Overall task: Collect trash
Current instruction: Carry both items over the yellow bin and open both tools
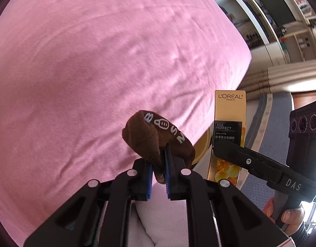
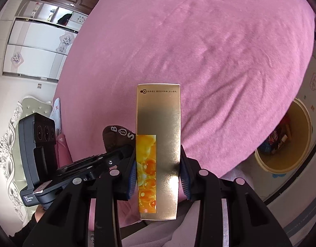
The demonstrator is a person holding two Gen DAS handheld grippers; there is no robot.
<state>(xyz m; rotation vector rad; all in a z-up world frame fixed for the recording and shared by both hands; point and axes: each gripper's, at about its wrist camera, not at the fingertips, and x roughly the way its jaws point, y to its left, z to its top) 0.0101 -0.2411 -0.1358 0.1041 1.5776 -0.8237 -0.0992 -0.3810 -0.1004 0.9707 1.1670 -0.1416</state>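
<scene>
A round bin point(image 2: 285, 142) beside the bed point(image 2: 199, 51) held colourful scraps. The left claw point(image 1: 159, 164) was clamped on a brown sock point(image 1: 158, 135), the right claw point(image 2: 158, 177) on a gold box point(image 2: 159, 123).

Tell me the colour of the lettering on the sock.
White, on the brown sock; clearest in the left wrist view.

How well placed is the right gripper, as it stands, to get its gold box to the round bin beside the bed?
Probably yes: the right gripper is clamped on the gold box, and the open-topped bin sits lower right with nothing between them; only the pink bed edge borders the path.
</scene>
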